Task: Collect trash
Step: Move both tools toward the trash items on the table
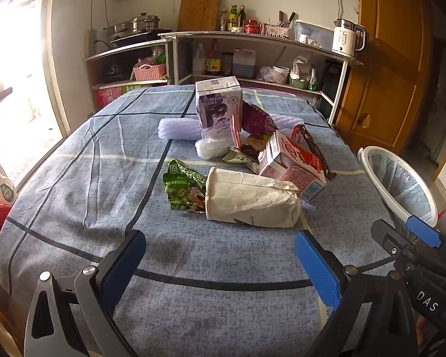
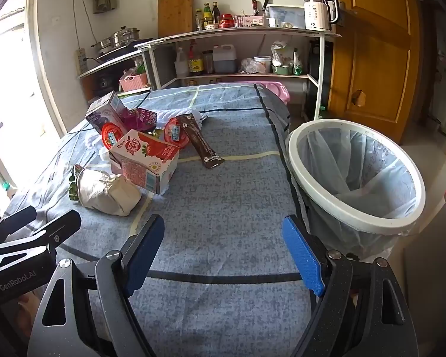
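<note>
- Trash (image 1: pixel 252 160) lies heaped on the blue table cloth (image 1: pixel 89 193).
- Left gripper (image 1: pixel 220 264) and right gripper (image 2: pixel 223 253) hover wide open, empty.
- Lined bin (image 2: pixel 356 178) stands beside the table.

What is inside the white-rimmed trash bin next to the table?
The trash bin holds only a thin translucent liner bag; no trash shows. The bottom is shadowed, so small items there cannot be excluded.

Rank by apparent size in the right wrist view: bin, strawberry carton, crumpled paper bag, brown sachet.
1. Bin, by far.
2. Strawberry carton and crumpled paper bag: too alike to rank; the bag lies nearer.
3. Brown sachet, smallest.
</note>
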A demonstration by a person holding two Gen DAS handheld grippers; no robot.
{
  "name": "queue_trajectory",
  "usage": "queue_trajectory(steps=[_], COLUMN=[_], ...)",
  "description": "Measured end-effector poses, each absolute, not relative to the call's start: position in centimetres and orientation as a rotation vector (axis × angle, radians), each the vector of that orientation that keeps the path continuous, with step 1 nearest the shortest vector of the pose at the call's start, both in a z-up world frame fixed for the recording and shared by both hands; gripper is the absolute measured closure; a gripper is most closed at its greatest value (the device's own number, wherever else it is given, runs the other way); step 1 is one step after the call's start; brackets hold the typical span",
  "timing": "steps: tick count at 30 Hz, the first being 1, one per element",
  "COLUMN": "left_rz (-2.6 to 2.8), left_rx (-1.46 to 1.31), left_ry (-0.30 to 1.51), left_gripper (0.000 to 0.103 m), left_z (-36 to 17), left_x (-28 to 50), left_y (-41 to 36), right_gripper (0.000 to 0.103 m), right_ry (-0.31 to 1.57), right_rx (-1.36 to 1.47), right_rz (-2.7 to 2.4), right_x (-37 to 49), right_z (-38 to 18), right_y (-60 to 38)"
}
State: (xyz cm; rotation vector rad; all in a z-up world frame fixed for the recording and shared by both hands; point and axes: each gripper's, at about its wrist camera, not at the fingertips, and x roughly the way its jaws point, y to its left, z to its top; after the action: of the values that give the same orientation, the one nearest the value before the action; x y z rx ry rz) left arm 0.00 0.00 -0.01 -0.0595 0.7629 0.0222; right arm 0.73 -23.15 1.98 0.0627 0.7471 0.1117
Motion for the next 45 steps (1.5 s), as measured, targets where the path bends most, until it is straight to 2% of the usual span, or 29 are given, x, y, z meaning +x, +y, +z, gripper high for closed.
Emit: queue_trajectory(steps=[45], left_rz=[0.035], left_rx=[-0.054], left_ry=[0.748], left_gripper=[0.001], left_z=[0.8], left_x=[-0.6], left_y=[0.4], right_gripper=[0.021], right_ry=[0.739], right_rx=[0.063], right_rz=[0.113], right_x=[0.6], right_z=[2.2], right_y=[-23.1])
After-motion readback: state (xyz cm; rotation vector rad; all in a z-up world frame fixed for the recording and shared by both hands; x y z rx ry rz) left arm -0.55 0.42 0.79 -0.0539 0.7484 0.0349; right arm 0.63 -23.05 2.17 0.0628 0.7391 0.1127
